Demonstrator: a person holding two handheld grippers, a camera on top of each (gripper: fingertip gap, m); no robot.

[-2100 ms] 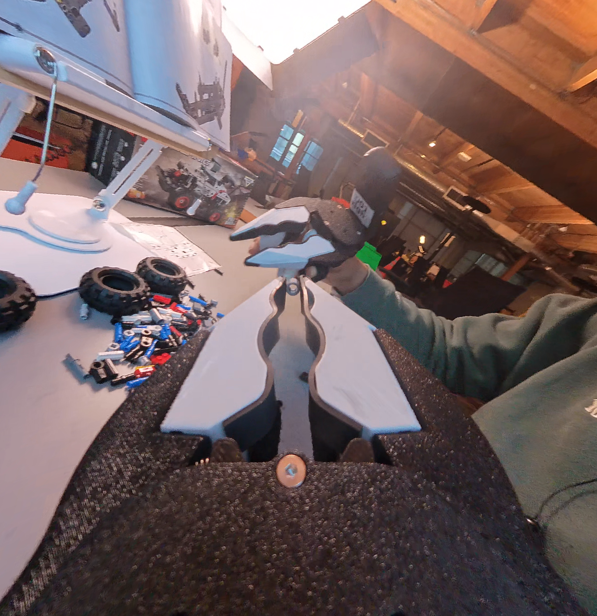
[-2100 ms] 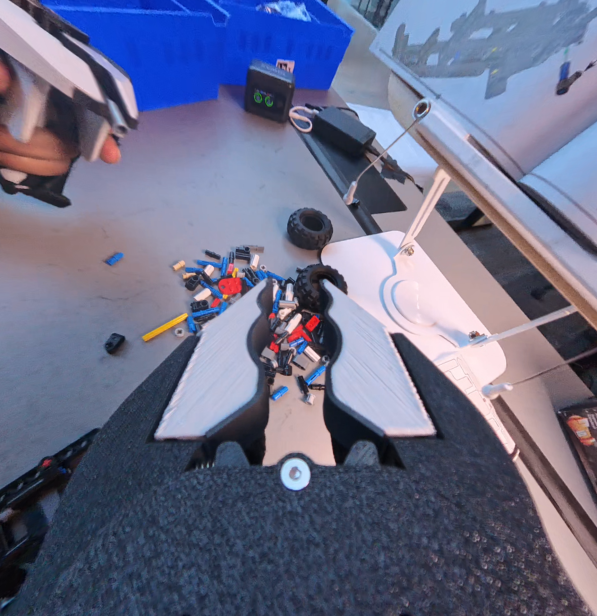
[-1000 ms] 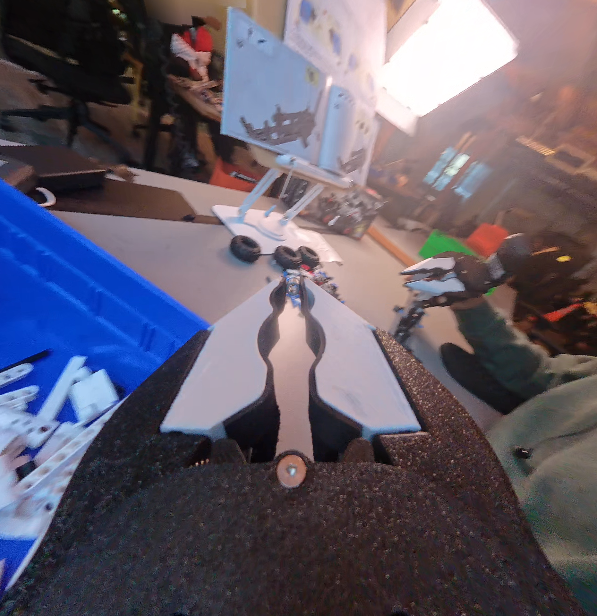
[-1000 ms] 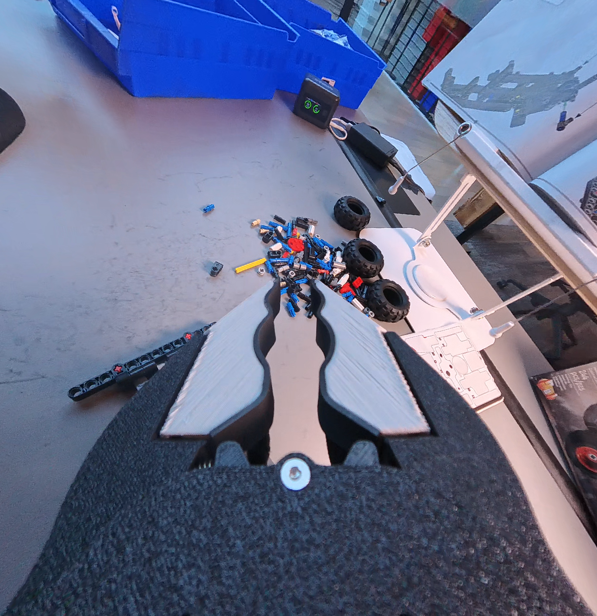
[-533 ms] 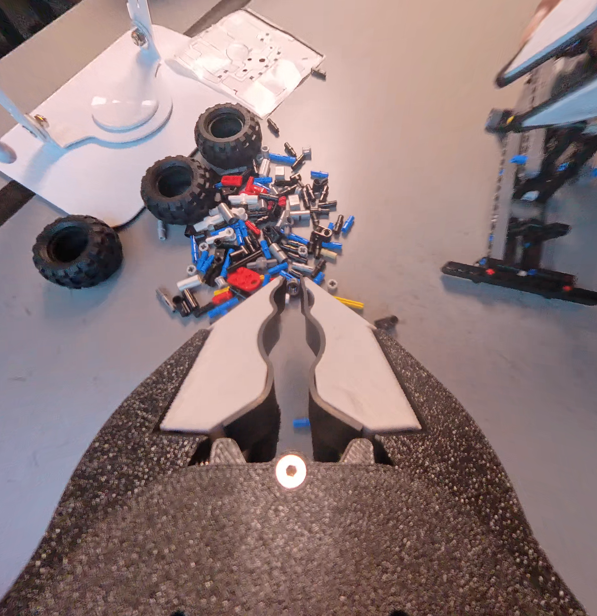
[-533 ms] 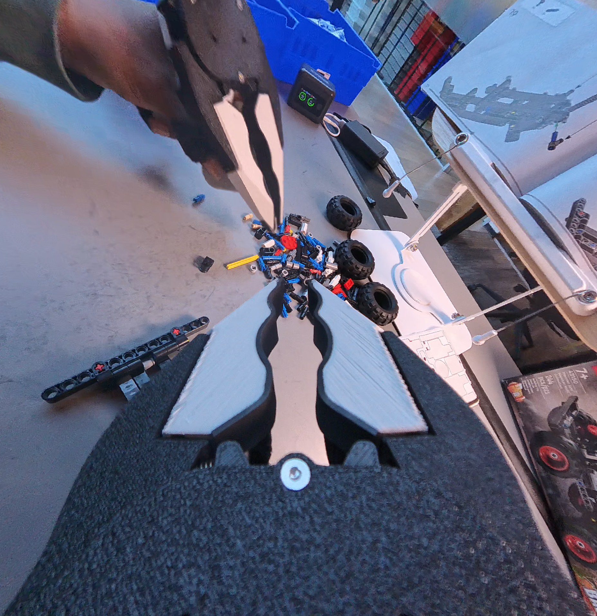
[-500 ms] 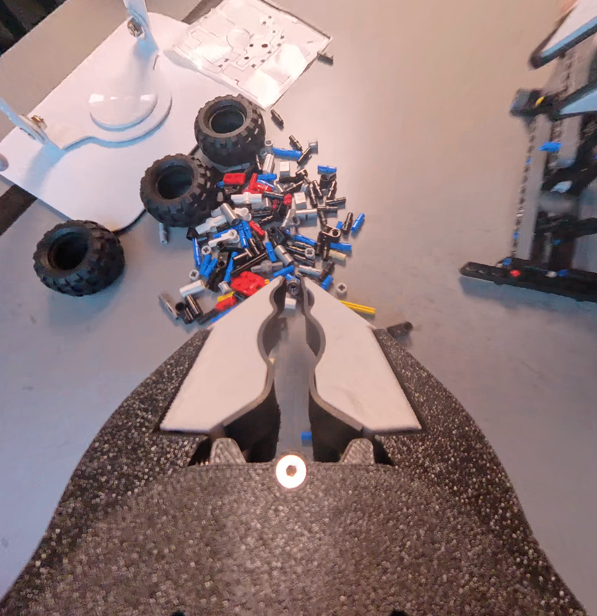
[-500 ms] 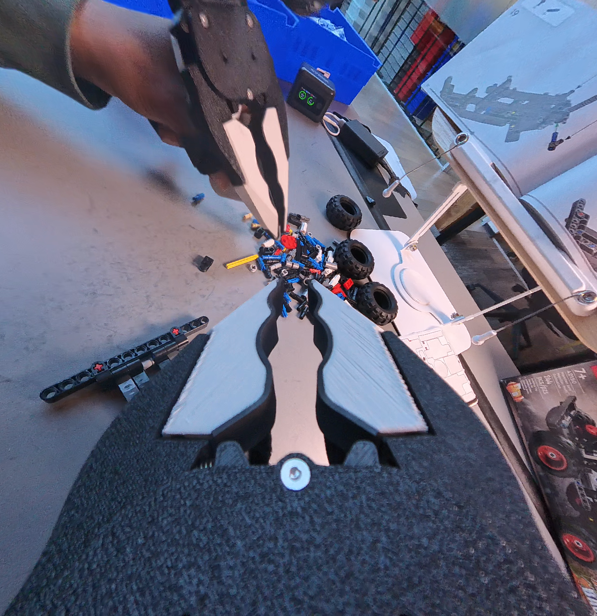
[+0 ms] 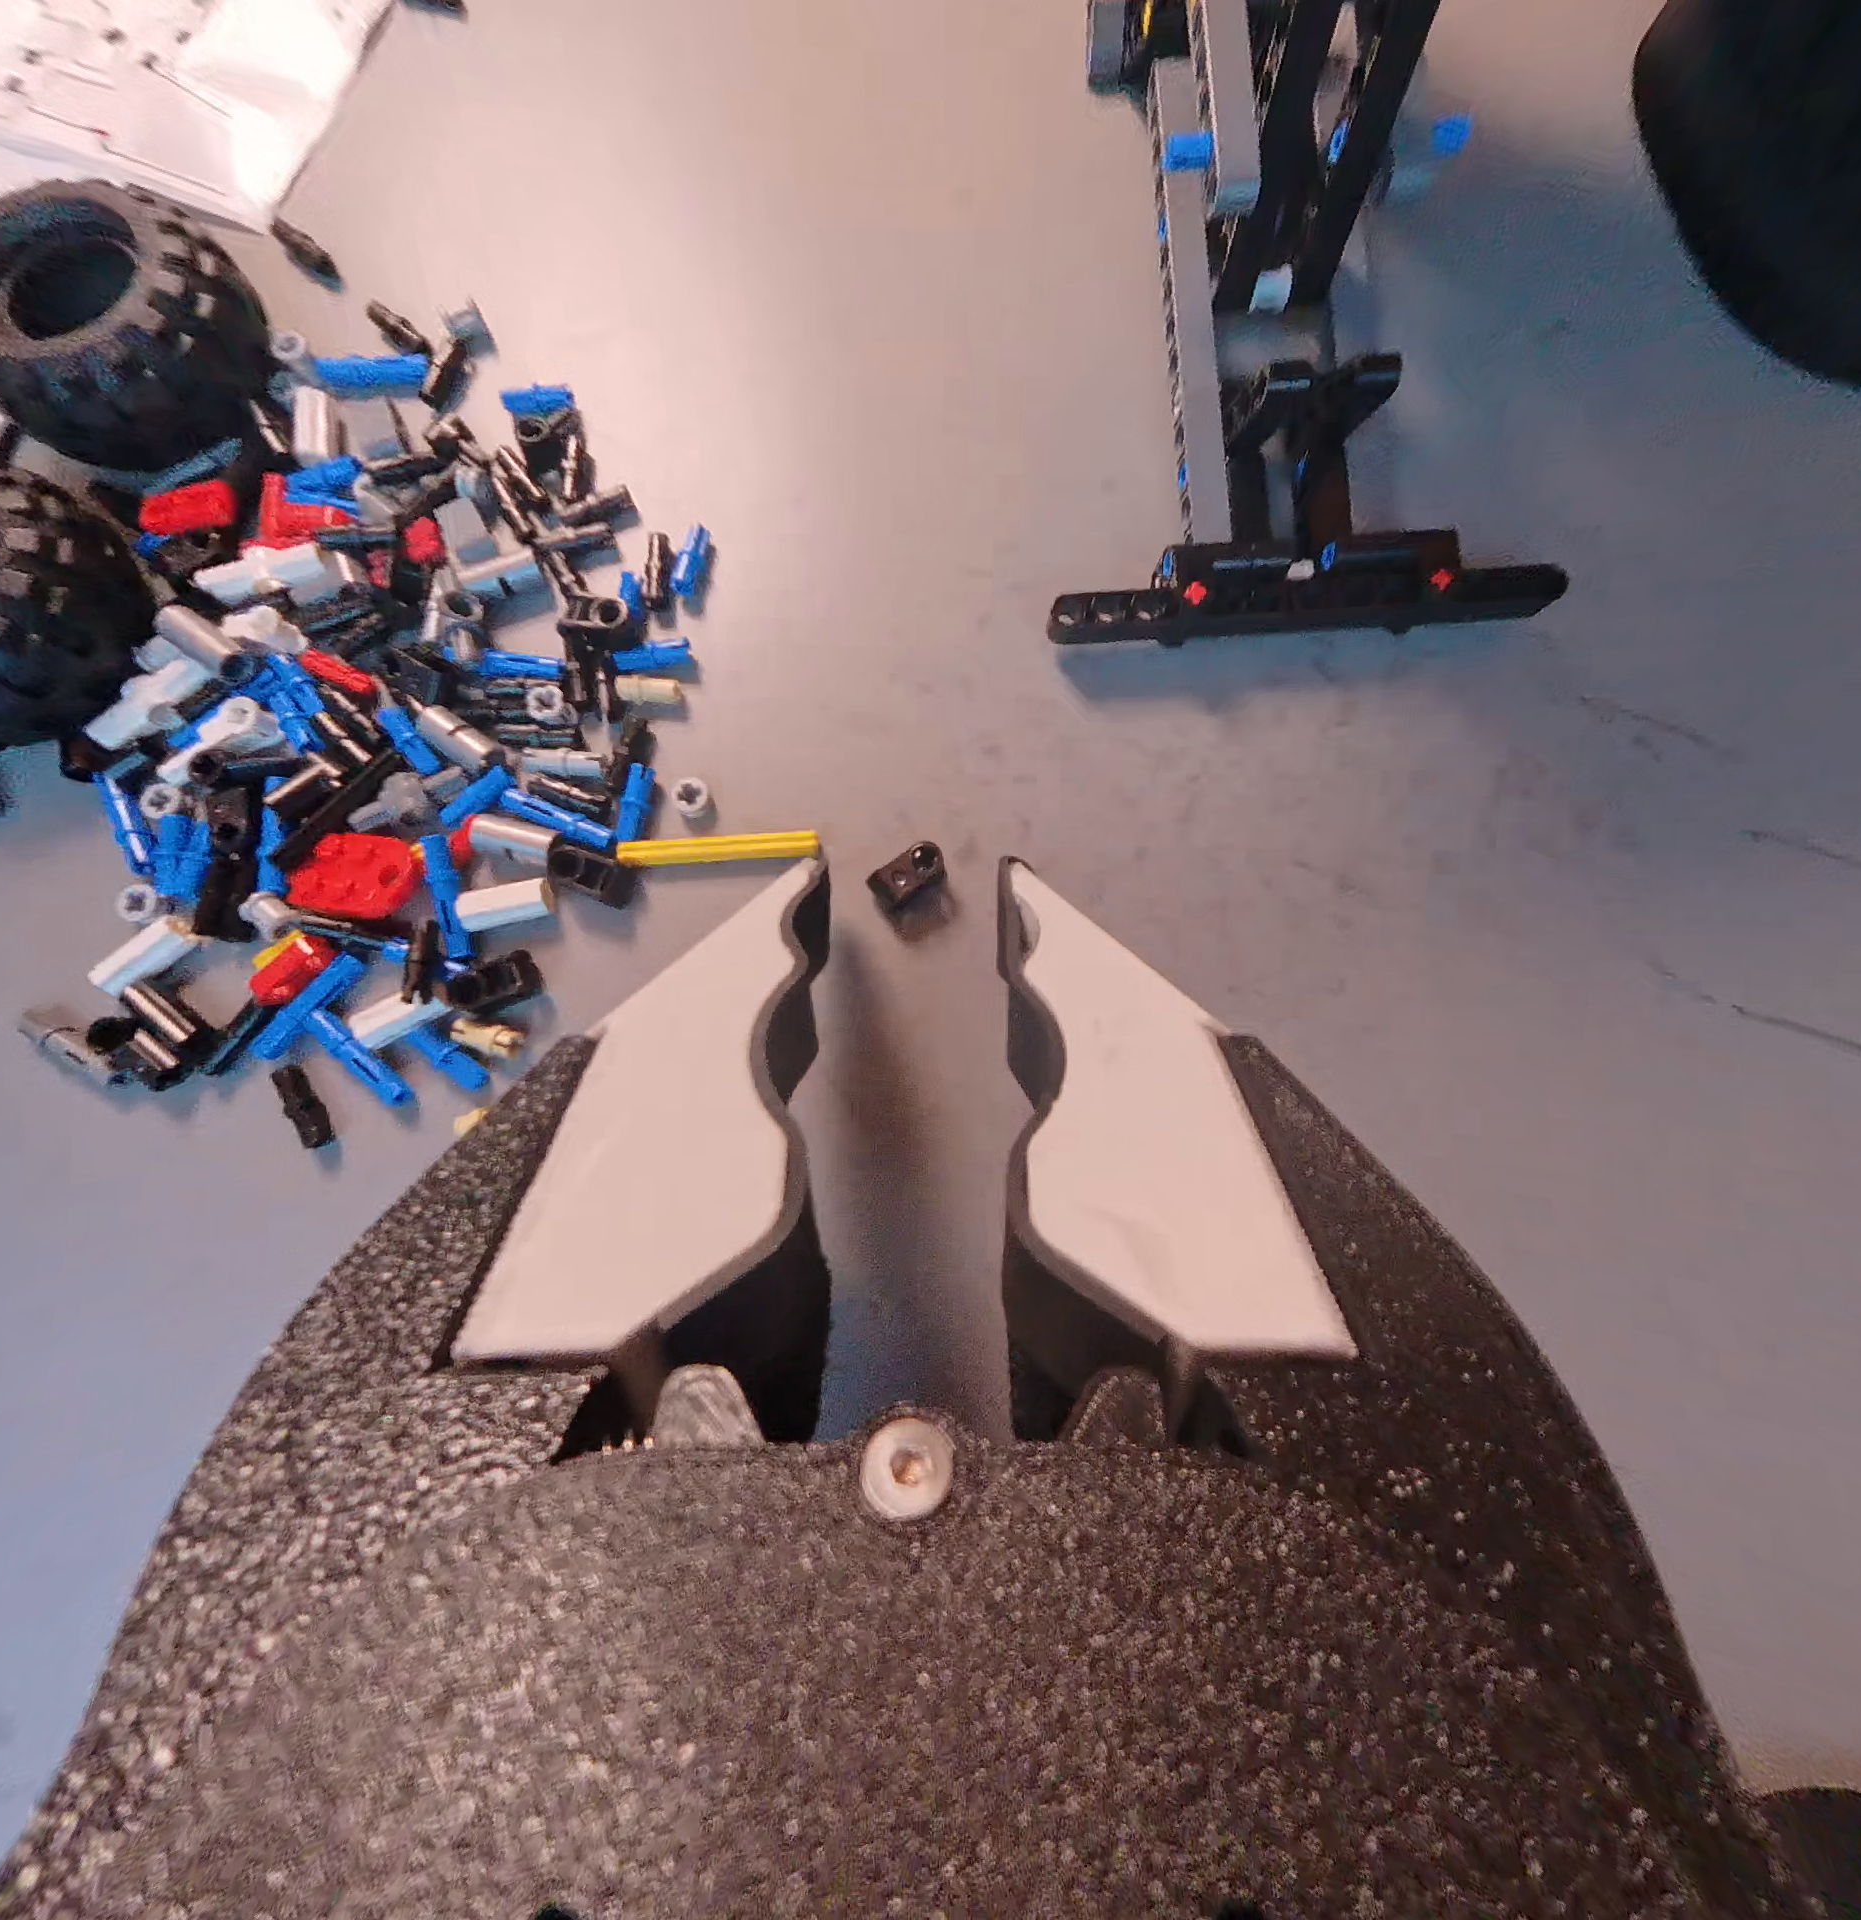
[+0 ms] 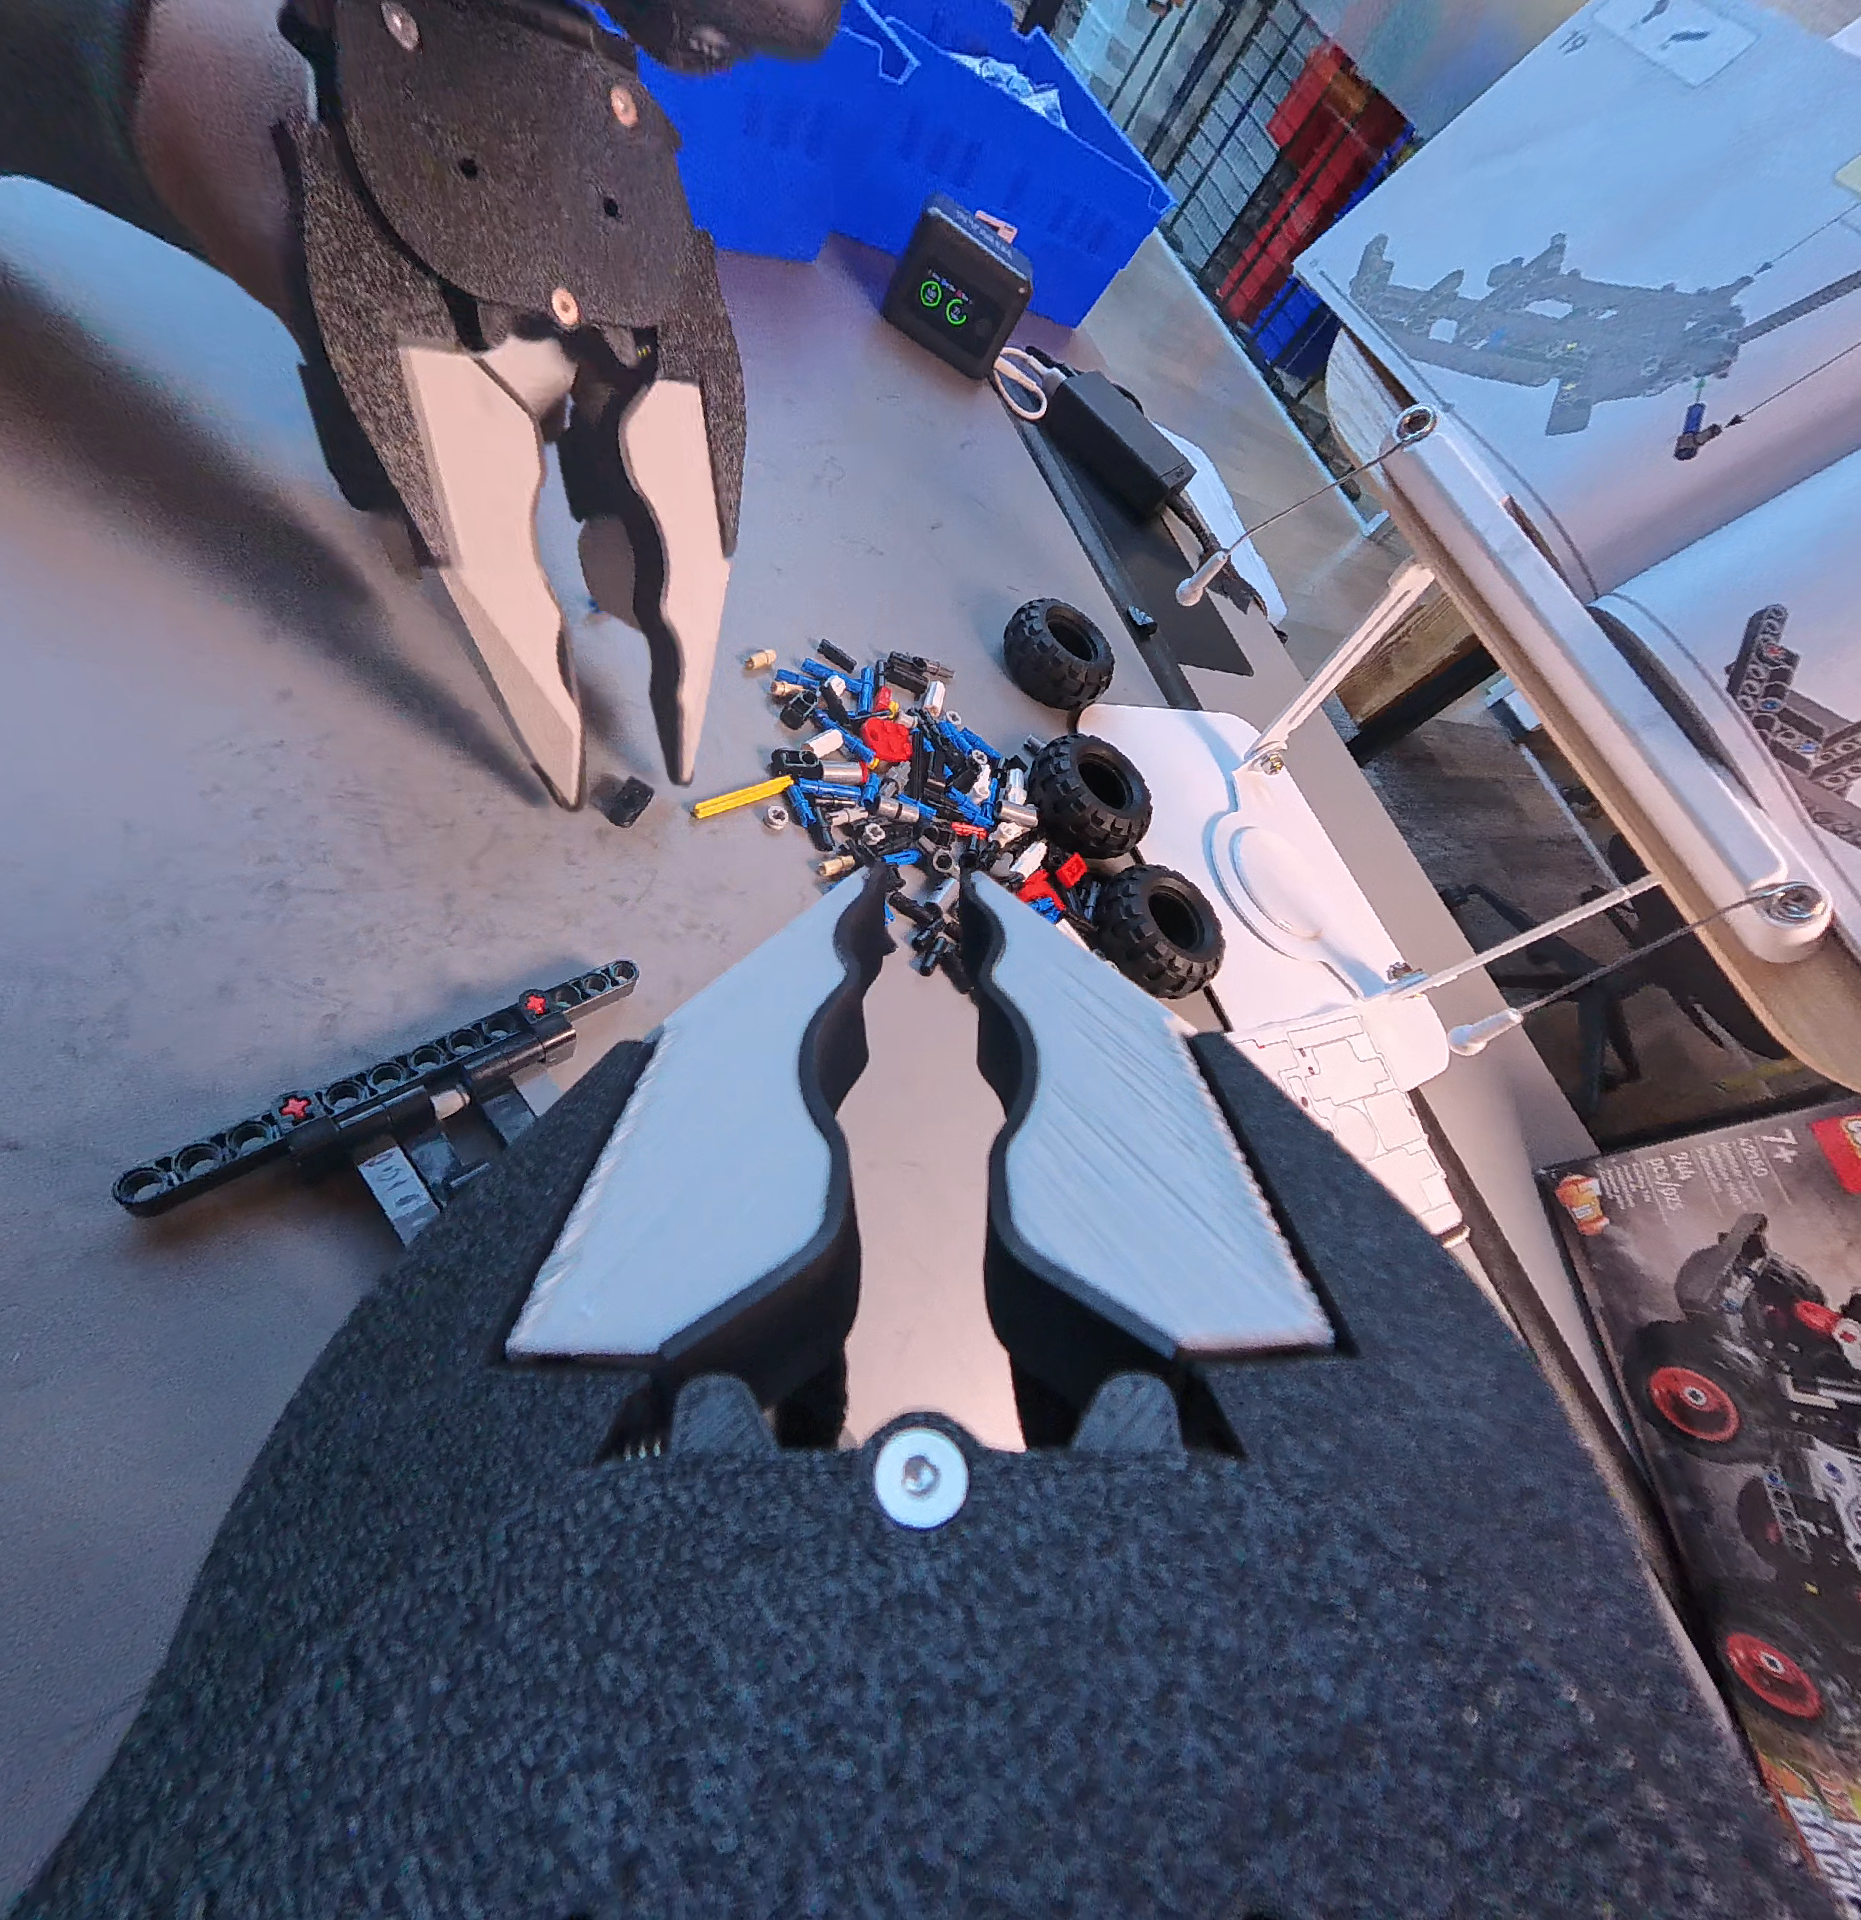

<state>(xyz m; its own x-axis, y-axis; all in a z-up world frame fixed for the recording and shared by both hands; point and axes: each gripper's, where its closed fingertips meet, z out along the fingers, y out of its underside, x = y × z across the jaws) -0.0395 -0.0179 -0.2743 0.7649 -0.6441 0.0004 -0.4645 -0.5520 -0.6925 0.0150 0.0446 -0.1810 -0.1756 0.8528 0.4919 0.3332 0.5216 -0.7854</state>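
With my left gripper (image 9: pixel 913 878) spread wide and pointed down at the grey table (image 9: pixel 1321 935), its two tips sit either side of a small black connector piece (image 9: pixel 908 883) that lies alone on the surface, just apart from the main heap. That piece is free of its neighbours, so the fingers can straddle it without catching anything else; only a yellow axle (image 9: pixel 716 848) reaches close to the left tip. To the left spreads the pile of small parts (image 9: pixel 386 727) in blue, black, red and grey, with black tyres (image 9: pixel 64 301) at its far side toward the white stand base (image 10: pixel 1269 831). My right gripper (image 10: pixel 921 904) hangs a little parted and holds nothing, aimed at the near end of the same pile. Beside it lies the partly built black frame (image 9: pixel 1300 603), flat on the table. Blue bins (image 10: pixel 905 135) stand at the far edge.
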